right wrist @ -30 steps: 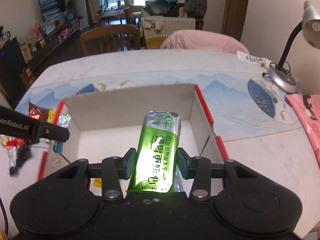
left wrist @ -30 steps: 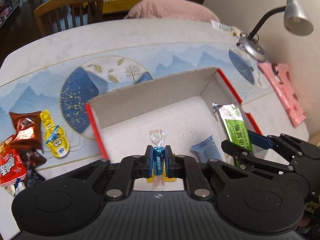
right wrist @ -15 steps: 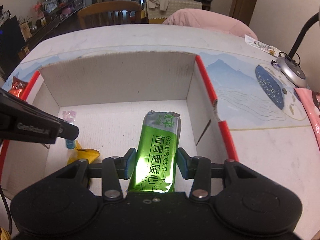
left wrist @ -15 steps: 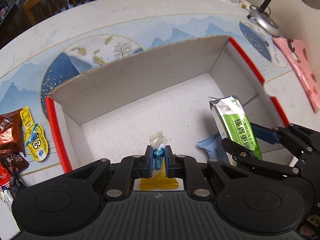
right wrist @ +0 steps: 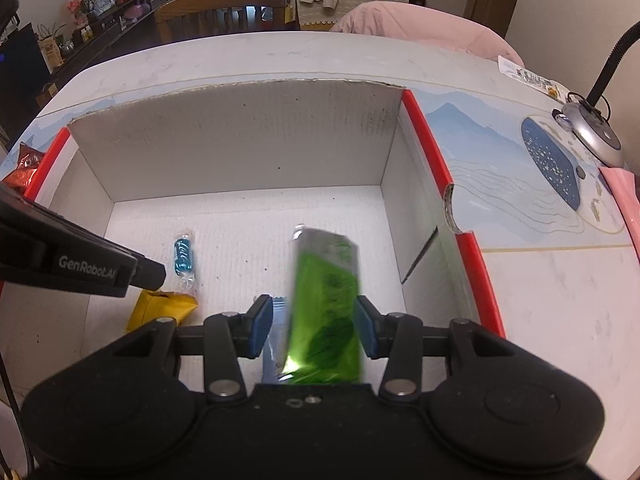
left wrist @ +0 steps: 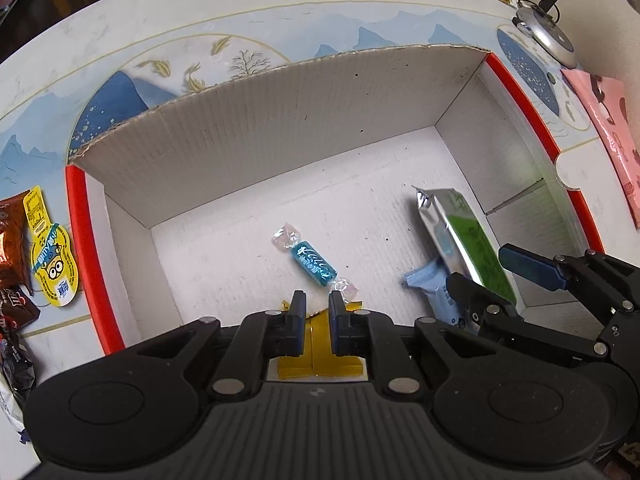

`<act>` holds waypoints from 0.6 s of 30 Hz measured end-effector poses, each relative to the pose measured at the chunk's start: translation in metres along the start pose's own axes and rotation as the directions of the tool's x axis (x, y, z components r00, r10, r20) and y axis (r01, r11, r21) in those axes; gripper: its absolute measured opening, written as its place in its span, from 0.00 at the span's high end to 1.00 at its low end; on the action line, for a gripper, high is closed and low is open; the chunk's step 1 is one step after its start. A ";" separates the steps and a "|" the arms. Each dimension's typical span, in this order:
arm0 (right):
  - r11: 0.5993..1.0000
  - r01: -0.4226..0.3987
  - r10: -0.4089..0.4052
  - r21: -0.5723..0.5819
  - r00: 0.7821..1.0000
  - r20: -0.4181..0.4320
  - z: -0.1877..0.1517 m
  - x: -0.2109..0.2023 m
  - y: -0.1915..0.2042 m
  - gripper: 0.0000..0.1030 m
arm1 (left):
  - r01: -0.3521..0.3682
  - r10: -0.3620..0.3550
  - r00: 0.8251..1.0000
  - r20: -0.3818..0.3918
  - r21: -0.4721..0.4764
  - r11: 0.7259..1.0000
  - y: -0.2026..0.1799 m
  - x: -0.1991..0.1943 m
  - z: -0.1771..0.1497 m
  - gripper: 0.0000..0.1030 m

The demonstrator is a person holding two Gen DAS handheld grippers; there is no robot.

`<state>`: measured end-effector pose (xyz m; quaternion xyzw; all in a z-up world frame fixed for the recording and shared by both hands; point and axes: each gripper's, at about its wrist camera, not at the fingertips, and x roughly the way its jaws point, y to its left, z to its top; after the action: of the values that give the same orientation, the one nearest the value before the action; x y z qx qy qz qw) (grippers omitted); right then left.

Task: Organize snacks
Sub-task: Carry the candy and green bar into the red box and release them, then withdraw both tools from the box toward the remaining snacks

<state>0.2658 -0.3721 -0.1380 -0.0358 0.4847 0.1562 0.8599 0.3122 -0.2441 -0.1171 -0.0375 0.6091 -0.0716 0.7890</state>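
Observation:
An open cardboard box (left wrist: 280, 120) with red rims fills both views. A blue twist-wrapped candy (left wrist: 314, 266) lies free on its floor, also seen in the right wrist view (right wrist: 183, 256). Just behind it hangs my left gripper (left wrist: 318, 300), its jaws a narrow gap apart with nothing between them. My right gripper (right wrist: 311, 306) is low at the box's right side and its jaws are opening. A green packet (right wrist: 324, 300) stands blurred and tilted between them, and the left pad is clear of it. A yellow packet (left wrist: 320, 356) and a light blue packet (left wrist: 436, 292) lie on the floor.
Left of the box, a yellow cartoon packet (left wrist: 52, 256) and brown wrappers (left wrist: 12, 248) lie on the table. A lamp base (right wrist: 596, 140) and a pink sheet (left wrist: 612, 140) are to the right. A wooden chair (right wrist: 220, 12) stands beyond the table.
The candy has left the left gripper's jaws and now lies on the box floor. Both grippers sank lower into the box. The right jaws widened and the green packet tipped loose.

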 end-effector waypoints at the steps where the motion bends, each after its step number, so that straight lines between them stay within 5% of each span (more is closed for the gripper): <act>1: 1.000 0.004 -0.004 0.003 1.000 0.001 -0.001 -0.001 0.000 0.56 | 0.001 -0.001 1.000 0.002 -0.002 1.000 0.001 -0.001 -0.001 0.89; 18: 1.000 -0.008 0.006 0.014 0.993 0.117 -0.002 -0.064 0.014 0.39 | 0.060 -0.063 0.992 0.107 0.038 0.998 0.013 -0.054 -0.024 0.89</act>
<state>0.2295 -0.3746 -0.0836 -0.0184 0.4347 0.1576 0.8865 0.2762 -0.2220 -0.0735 -0.0464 0.5628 -0.1043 0.8186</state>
